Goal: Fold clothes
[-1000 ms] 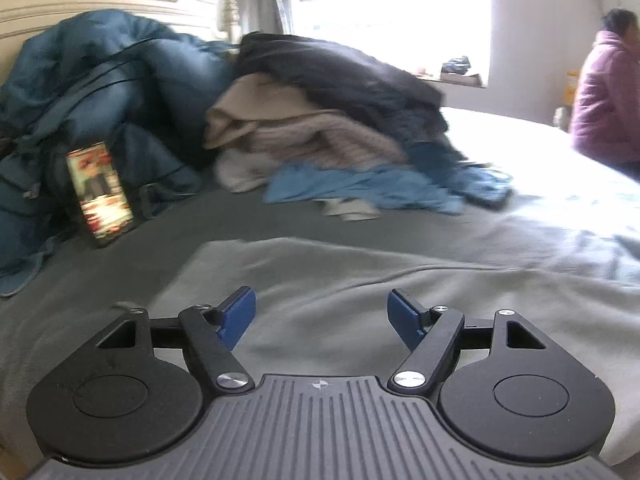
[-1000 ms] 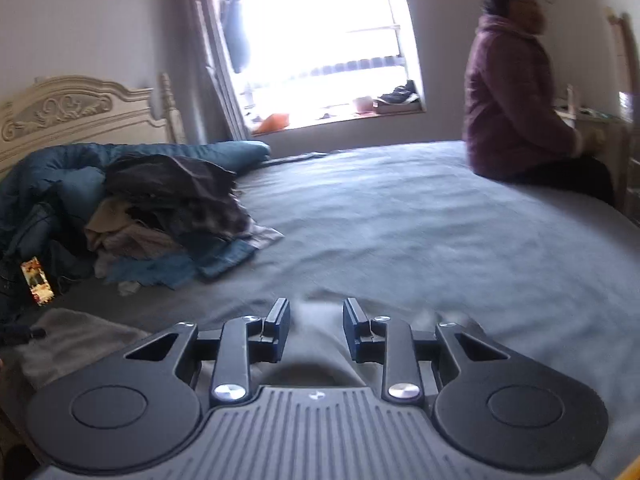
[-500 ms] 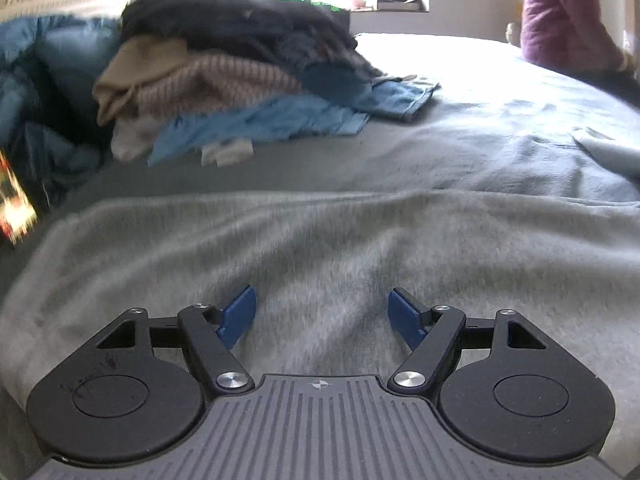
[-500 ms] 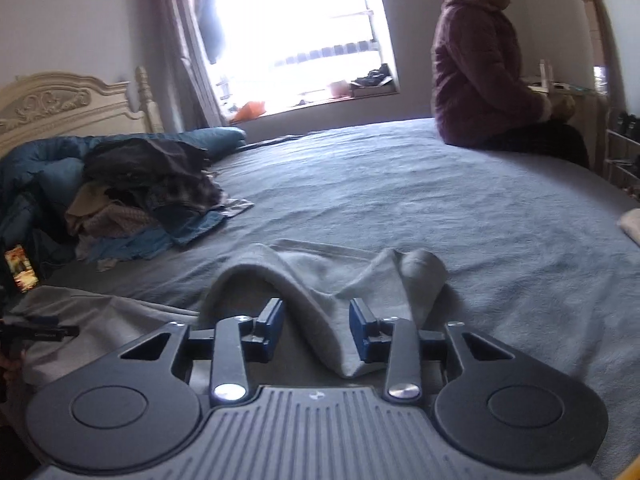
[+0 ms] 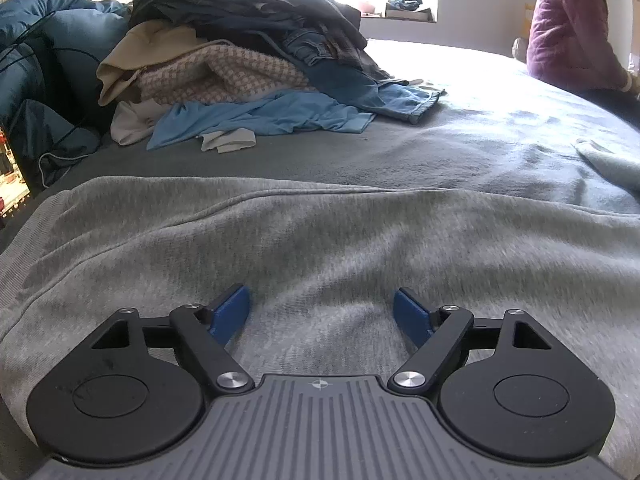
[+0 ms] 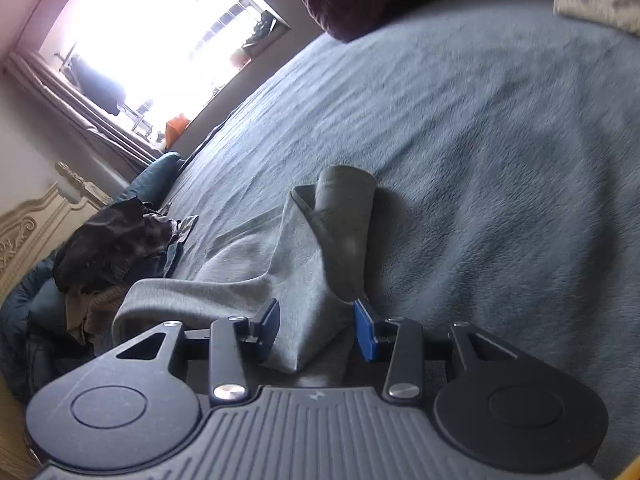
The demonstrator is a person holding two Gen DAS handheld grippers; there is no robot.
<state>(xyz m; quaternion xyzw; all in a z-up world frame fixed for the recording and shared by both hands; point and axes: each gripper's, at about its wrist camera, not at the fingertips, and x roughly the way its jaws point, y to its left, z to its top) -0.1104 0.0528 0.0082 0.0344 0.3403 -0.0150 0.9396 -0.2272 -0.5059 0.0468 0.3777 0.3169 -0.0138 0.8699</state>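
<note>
A grey sweatshirt [image 5: 320, 240] lies spread flat over the grey bed cover [image 5: 480, 128]. My left gripper [image 5: 322, 310] hovers low over its middle, jaws wide and still opening, with nothing between the blue pads [image 5: 230, 312] but the flat cloth beneath. In the right wrist view, which is strongly tilted, a bunched sleeve [image 6: 304, 280] with a darker cuff [image 6: 344, 208] rises from the bed. My right gripper [image 6: 316, 326] straddles the sleeve's near fold. Its jaws are opening and the cloth sits between the pads without a clear pinch.
A pile of mixed clothes [image 5: 248, 52] lies at the back, with a blue duvet [image 5: 48, 64] and a carved headboard [image 6: 24, 232] to its left. A lit phone screen [image 5: 12, 184] stands at the left edge. A person in a purple jacket [image 5: 572, 28] sits on the far right.
The left gripper came forward and down over the grey sweatshirt, then held still. The right gripper rolled sideways and dropped onto the sleeve. Both pairs of jaws widened.
</note>
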